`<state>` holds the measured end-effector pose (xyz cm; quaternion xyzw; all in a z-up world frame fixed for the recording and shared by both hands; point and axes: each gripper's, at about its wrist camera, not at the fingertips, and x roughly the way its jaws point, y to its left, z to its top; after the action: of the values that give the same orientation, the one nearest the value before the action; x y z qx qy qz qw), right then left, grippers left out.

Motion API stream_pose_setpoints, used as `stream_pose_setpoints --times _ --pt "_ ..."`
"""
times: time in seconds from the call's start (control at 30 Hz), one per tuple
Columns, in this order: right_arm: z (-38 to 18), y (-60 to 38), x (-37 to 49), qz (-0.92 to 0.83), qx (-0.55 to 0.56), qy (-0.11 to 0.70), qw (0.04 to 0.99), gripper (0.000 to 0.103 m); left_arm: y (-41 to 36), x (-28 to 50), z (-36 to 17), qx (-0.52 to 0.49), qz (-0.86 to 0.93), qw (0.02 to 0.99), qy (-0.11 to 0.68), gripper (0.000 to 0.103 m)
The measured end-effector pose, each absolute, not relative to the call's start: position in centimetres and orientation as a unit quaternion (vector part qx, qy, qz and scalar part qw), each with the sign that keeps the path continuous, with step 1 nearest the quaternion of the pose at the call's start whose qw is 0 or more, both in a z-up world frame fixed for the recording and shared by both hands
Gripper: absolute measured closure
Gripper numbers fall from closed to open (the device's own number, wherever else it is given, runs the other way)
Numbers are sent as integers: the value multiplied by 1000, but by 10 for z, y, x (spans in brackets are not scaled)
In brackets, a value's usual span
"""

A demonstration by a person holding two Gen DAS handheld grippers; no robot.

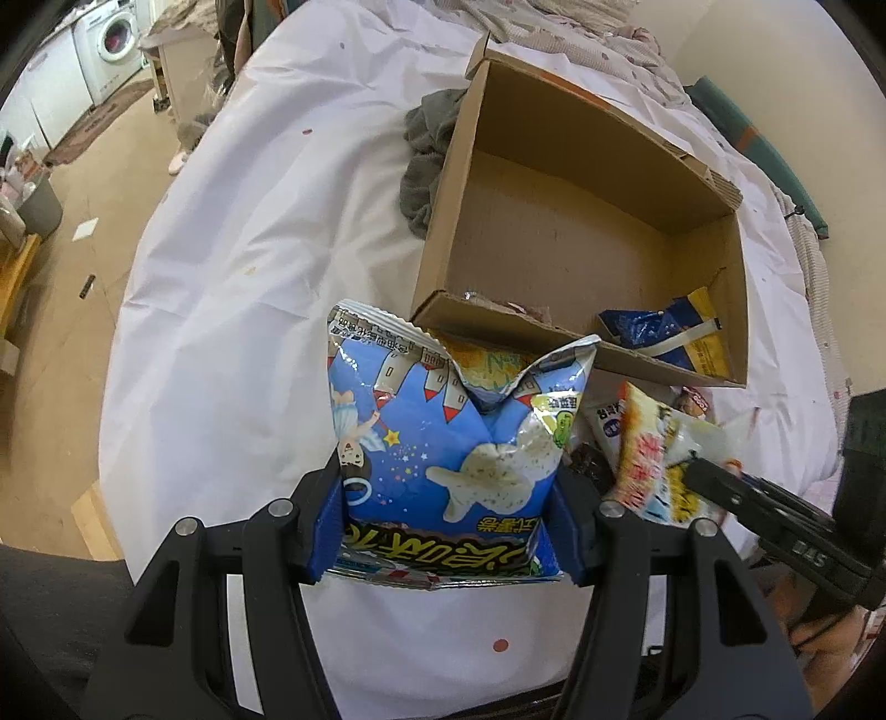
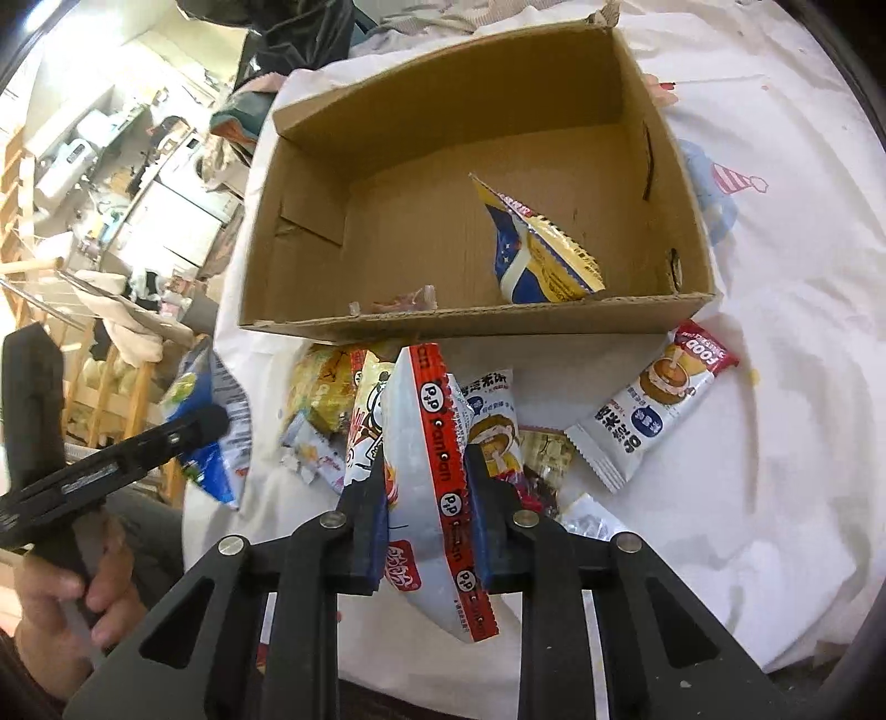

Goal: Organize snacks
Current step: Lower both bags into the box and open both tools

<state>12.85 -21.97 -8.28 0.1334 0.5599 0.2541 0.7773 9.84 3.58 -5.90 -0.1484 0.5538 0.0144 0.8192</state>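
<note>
My left gripper (image 1: 448,515) is shut on a puffy blue snack bag (image 1: 443,443) and holds it above the white sheet, just in front of the open cardboard box (image 1: 443,221). My right gripper (image 2: 426,498) is shut on a white packet with a red edge strip (image 2: 426,471) and holds it upright before the box (image 2: 310,183). One blue and yellow packet (image 2: 540,249) lies inside the box at its near right corner; it also shows in the left wrist view (image 1: 664,338). The right gripper's packet (image 1: 659,459) shows at the right of the left wrist view.
Several loose snack packets (image 2: 653,404) lie on the white sheet (image 2: 775,387) in front of the box. A grey cloth (image 1: 426,160) lies left of the box. The bed edge drops to the floor (image 1: 66,310) at the left, with a washing machine (image 1: 113,47) beyond.
</note>
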Motion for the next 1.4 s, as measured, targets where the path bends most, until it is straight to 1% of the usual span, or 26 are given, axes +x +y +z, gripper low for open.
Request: stream_pose_setpoints --times 0.17,0.27,0.4,0.47,0.7,0.9,1.03,1.23,1.4 --pt "-70 -222 125 276 148 534 785 78 30 96 -51 -123 19 839 530 46" --pt "-52 -231 124 283 164 505 799 78 28 93 -42 -112 16 850 515 46" --pt "-24 -251 136 249 154 456 841 78 25 95 -23 -89 11 864 494 46" --pt "-19 -256 145 232 145 450 850 78 25 102 -14 -83 11 868 490 46" --pt "-21 -253 183 191 77 456 866 78 19 144 -1 -78 -5 865 496 46" --pt "-28 -252 205 168 42 458 872 78 6 178 -2 -51 -13 867 495 46" --pt "-31 -242 218 159 17 454 877 78 1 196 -8 -51 -17 864 501 46" --pt "-37 -240 225 179 56 466 865 78 -9 207 -21 -37 -25 869 492 46" --pt "-44 -237 226 194 79 481 852 78 -11 212 -30 -46 -29 864 500 46"
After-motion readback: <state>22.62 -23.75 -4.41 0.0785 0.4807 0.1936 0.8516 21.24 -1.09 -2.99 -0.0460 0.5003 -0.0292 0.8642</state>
